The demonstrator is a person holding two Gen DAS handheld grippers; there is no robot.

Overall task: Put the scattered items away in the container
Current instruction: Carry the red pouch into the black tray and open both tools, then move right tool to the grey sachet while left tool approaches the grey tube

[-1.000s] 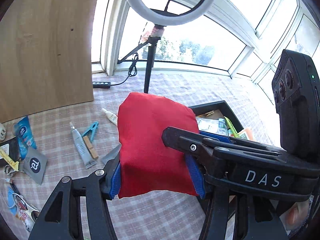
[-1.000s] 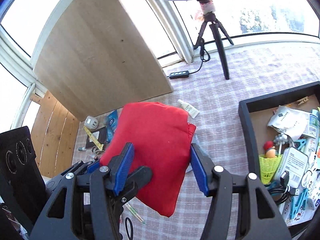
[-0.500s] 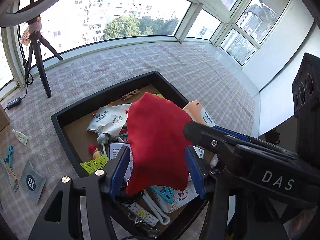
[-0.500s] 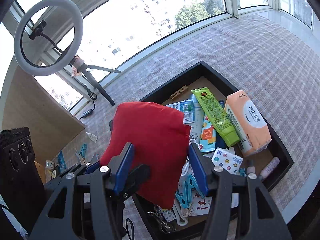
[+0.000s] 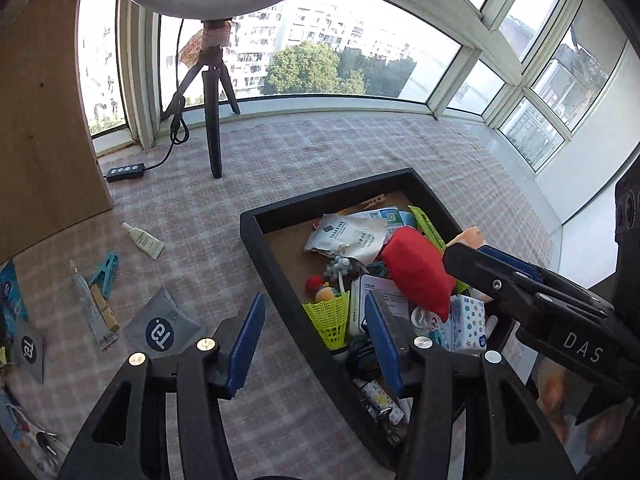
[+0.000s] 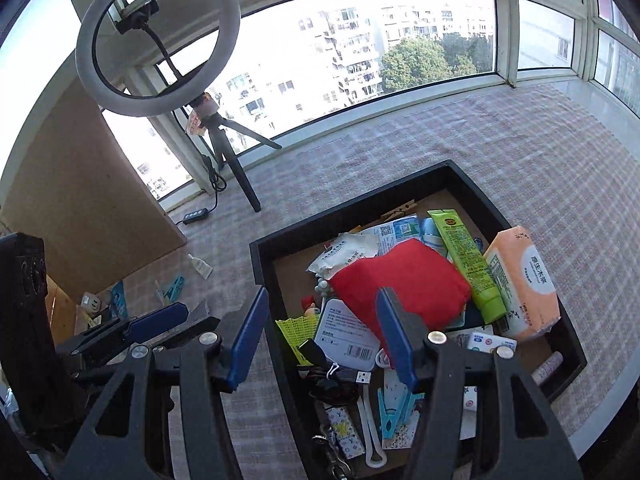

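Observation:
The red pouch point(image 6: 400, 280) lies on top of the pile inside the black tray point(image 6: 260, 264), and no pad touches it. My right gripper point(image 6: 322, 292) hangs open over the tray's near left part with nothing between its blue pads point(image 6: 396, 336). Just left of it, my left gripper point(image 5: 314, 298) is above the tray's left rim point(image 5: 256, 236); its jaws are closing on nothing. On the checked cloth to the left lie a white tube point(image 5: 144, 238), a teal clip point(image 5: 106, 268), a grey tube point(image 5: 86, 300) and a grey sachet point(image 5: 160, 330).
A ring light on a tripod point(image 5: 212, 120) stands at the back with a cable and switch box point(image 5: 125, 171). A wooden board point(image 5: 40, 120) leans at the left. The tray holds several items, including a green tube point(image 6: 468, 264) and a tissue pack point(image 6: 520, 280).
Both grippers carried the red pouch from the left to over the tray. It has left both grips and now rests in the tray. The left view has swung back toward the scattered items.

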